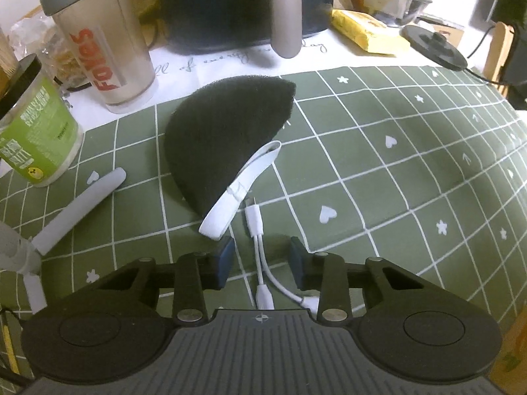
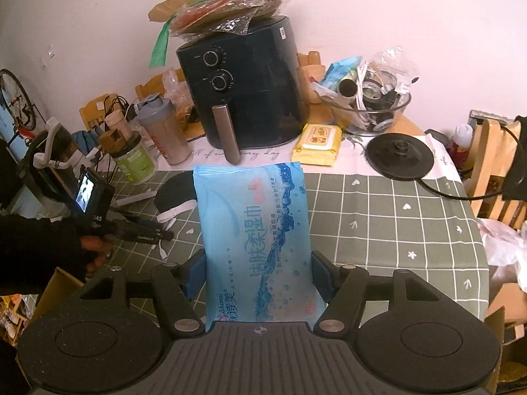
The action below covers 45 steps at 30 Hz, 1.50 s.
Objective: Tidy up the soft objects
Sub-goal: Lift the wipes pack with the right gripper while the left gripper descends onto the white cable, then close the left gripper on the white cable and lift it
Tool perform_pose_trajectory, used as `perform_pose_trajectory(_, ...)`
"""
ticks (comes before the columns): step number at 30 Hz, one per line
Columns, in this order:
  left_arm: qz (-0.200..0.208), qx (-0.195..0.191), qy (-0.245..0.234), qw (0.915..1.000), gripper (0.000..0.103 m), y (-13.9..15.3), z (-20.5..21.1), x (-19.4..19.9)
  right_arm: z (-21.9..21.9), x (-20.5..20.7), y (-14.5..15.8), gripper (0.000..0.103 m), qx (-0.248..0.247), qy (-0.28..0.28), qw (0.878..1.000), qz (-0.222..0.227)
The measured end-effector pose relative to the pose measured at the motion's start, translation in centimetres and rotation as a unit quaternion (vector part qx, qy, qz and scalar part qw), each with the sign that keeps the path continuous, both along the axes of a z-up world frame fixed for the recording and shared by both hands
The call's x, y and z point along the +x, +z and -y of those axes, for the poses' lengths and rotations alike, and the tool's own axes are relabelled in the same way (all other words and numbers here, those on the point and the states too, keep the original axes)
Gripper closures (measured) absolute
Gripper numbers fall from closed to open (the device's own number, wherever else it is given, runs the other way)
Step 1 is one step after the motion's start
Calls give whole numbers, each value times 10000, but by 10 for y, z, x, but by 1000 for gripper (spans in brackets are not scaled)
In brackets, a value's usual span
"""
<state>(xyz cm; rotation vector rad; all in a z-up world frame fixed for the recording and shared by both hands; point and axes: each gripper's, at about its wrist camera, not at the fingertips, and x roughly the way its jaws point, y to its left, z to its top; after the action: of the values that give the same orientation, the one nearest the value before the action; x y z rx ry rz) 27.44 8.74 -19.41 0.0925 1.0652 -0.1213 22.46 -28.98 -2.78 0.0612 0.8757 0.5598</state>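
A black foam sponge with a white strap lies on the green checked tablecloth, just ahead of my left gripper. The left gripper is open and empty, its blue pads either side of a white USB cable. My right gripper is shut on a blue wet-wipes pack and holds it above the table. The sponge and the left gripper show at the left of the right wrist view. A yellow wipes pack lies at the back.
A dark air fryer, a shaker bottle, a green-labelled jar and a grey tube stand near the sponge. A kettle base and a glass bowl of clutter are back right. A chair stands right.
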Motion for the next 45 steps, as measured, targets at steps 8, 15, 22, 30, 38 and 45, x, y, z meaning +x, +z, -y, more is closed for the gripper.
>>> perform_pose_trajectory(8, -92, -42, 175, 9998, 97, 1, -7, 3, 2, -9, -4, 35, 30, -47, 9999, -93)
perform_pose_trajectory(15, -60, -237, 69, 9997, 98, 10, -2, -7, 2, -11, -6, 35, 47, -10, 9999, -157)
perform_pose_trajectory(22, 162, -431, 6, 9989, 98, 32, 5, -20, 4, -10, -5, 35, 127, 71, 9998, -132)
perform_pose_trajectory(30, 348, -520, 43, 9980, 98, 59, 8, -36, 4, -14, 0, 35, 262, 220, 9994, -70)
perform_pose_trajectory(38, 589, -541, 88, 9968, 98, 91, 11, -55, 1, -25, 7, 35, 298, 437, 9986, 1)
perform_pose_trajectory(45, 849, -614, 109, 9944, 98, 122, 15, -75, 5, -35, 15, 35, 388, 534, 9978, 90)
